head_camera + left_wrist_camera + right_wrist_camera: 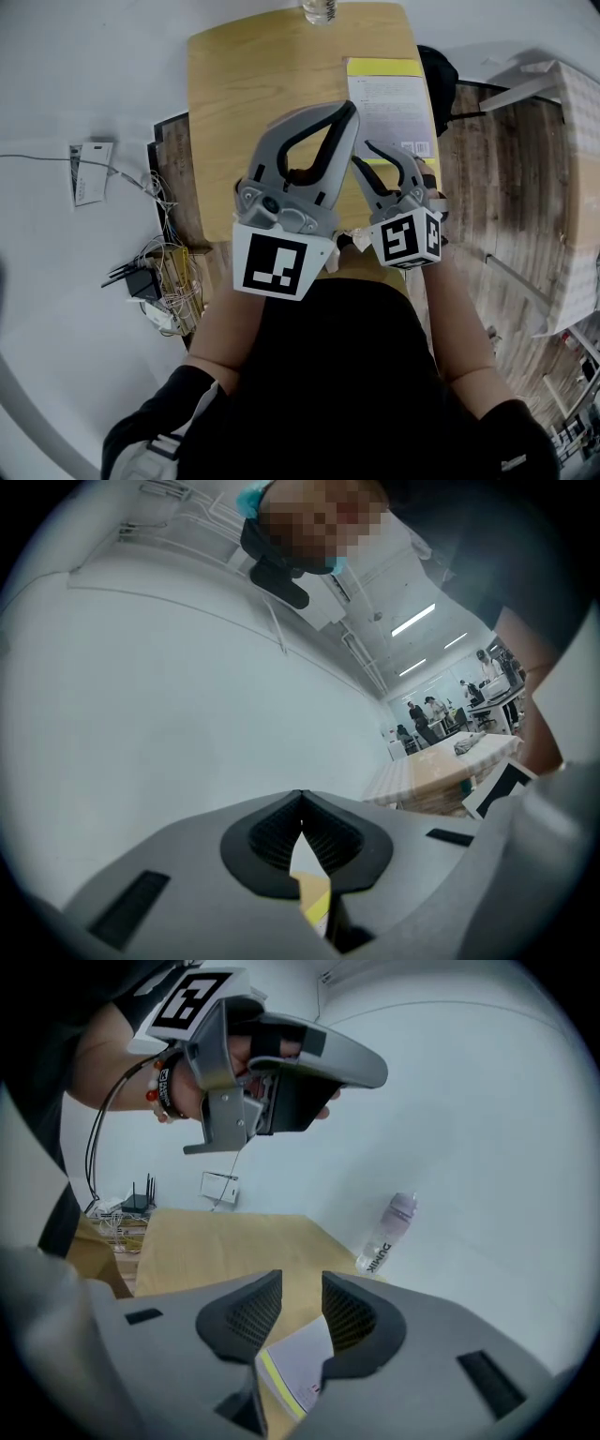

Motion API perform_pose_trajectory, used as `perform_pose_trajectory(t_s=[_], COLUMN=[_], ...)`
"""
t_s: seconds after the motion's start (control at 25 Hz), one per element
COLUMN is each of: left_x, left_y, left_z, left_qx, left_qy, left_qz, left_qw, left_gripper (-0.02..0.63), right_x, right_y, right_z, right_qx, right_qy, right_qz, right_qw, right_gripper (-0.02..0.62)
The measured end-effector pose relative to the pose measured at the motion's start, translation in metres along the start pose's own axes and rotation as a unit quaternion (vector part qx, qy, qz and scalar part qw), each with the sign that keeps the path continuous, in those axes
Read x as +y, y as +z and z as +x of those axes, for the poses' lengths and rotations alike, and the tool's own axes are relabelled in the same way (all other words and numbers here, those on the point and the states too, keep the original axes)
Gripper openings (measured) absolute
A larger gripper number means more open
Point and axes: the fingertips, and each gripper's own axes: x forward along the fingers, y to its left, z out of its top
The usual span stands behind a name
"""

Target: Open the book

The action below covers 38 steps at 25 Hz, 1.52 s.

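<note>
The book (392,101) lies closed on the right side of the wooden table (253,84), white cover up with a yellow band along its far edge. My right gripper (367,155) hovers over the book's near end, tilted down. Its jaws stand open with a clear gap, and through that gap in the right gripper view (302,1288) the book (298,1370) shows below, untouched. My left gripper (351,109) is held higher, to the left of the book, pointing level, its fingertips pressed together on nothing. It also appears raised in the right gripper view (379,1070).
A clear water bottle (319,9) lies at the table's far edge, also in the right gripper view (388,1232). Cables and a router (155,277) clutter the floor left of the table, near a sheet of paper (89,173). A dark object (441,75) sits right of the table.
</note>
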Motion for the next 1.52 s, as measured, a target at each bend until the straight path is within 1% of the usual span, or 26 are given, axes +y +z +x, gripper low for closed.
perform_pose_trajectory(t_s=[0.24,0.36,0.52,0.72,0.84,1.08,1.24,1.4,1.52], left_x=[-0.002,-0.003,-0.003,-0.001,0.002,0.004,0.002,0.003,0.002], left_y=[-0.006,-0.012,-0.017,-0.022,-0.023,-0.024,-0.024,-0.022,-0.023], left_z=[-0.001,-0.004,-0.005,-0.008,-0.01,-0.012,-0.013,-0.013,-0.014], left_qx=[0.007,0.013,0.019,0.026,0.027,0.027,0.026,0.024,0.026], left_qy=[-0.006,-0.013,-0.014,-0.015,-0.01,-0.007,-0.008,-0.009,-0.01], left_qz=[-0.002,-0.001,-0.004,-0.004,-0.004,-0.006,-0.009,-0.009,-0.013], left_qw=[0.9999,0.9998,0.9997,0.9995,0.9996,0.9996,0.9996,0.9996,0.9995], left_gripper=[0.011,0.009,0.009,0.011,0.009,0.011,0.011,0.009,0.011], right_x=[0.016,0.022,0.031,0.038,0.039,0.037,0.04,0.037,0.038], right_y=[-0.03,-0.039,-0.057,-0.084,-0.094,-0.102,-0.109,-0.113,-0.115], right_z=[0.016,0.026,0.035,0.044,0.047,0.05,0.052,0.05,0.05], right_qx=[0.037,0.05,0.074,0.107,0.122,0.133,0.143,0.142,0.144], right_qy=[0.029,0.035,0.043,0.047,0.044,0.032,0.035,0.021,0.017], right_qz=[0.011,0.02,0.017,0.038,0.043,0.051,0.055,0.062,0.057], right_qw=[0.999,0.998,0.996,0.992,0.991,0.989,0.988,0.988,0.988], right_gripper=[0.147,0.153,0.155,0.155,0.155,0.153,0.153,0.139,0.131])
